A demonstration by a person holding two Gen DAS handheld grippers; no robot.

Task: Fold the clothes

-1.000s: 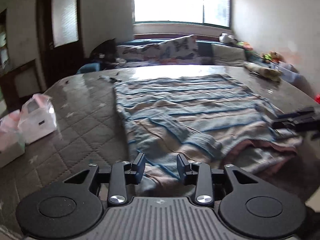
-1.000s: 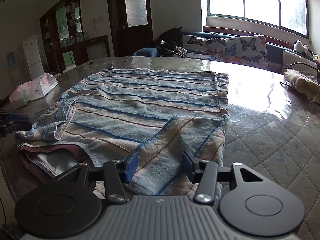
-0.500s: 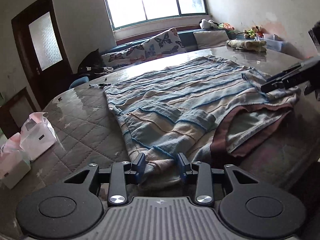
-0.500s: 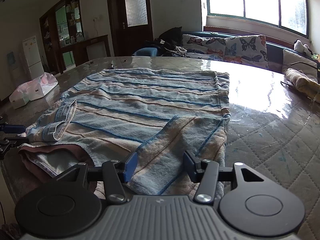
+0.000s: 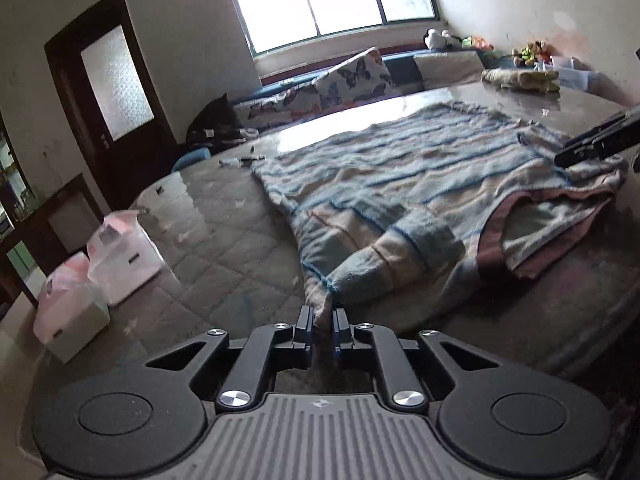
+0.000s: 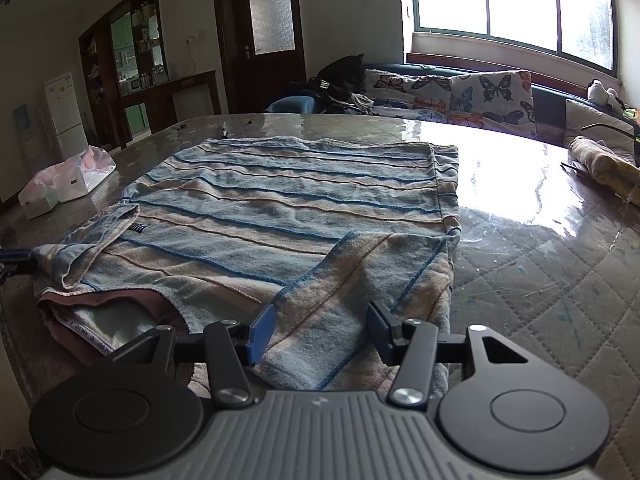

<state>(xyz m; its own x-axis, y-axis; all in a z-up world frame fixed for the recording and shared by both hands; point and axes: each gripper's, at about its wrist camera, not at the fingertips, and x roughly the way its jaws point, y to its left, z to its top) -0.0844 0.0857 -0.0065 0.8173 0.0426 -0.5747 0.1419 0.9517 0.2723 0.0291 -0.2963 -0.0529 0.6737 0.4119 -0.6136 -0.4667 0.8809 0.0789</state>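
Observation:
A blue and beige striped garment lies spread on the quilted table top, its pink-edged collar near the front edge. My left gripper has its jaws closing, and its pads pinch the tip of the near folded sleeve. In the right wrist view that gripper shows only as a dark tip at the left edge. My right gripper stands open over the other sleeve, with cloth lying between its fingers but not pressed. It also appears at the far right of the left wrist view.
Pink and white plastic bags sit on the table's left side. A rolled yellowish cloth lies at the far right. A pen rests beyond the garment. A sofa with butterfly cushions stands behind the table.
My left gripper's jaws have come together on the sleeve tip, and that hand has shifted and rolled a little. The right gripper has stayed where it was, still open.

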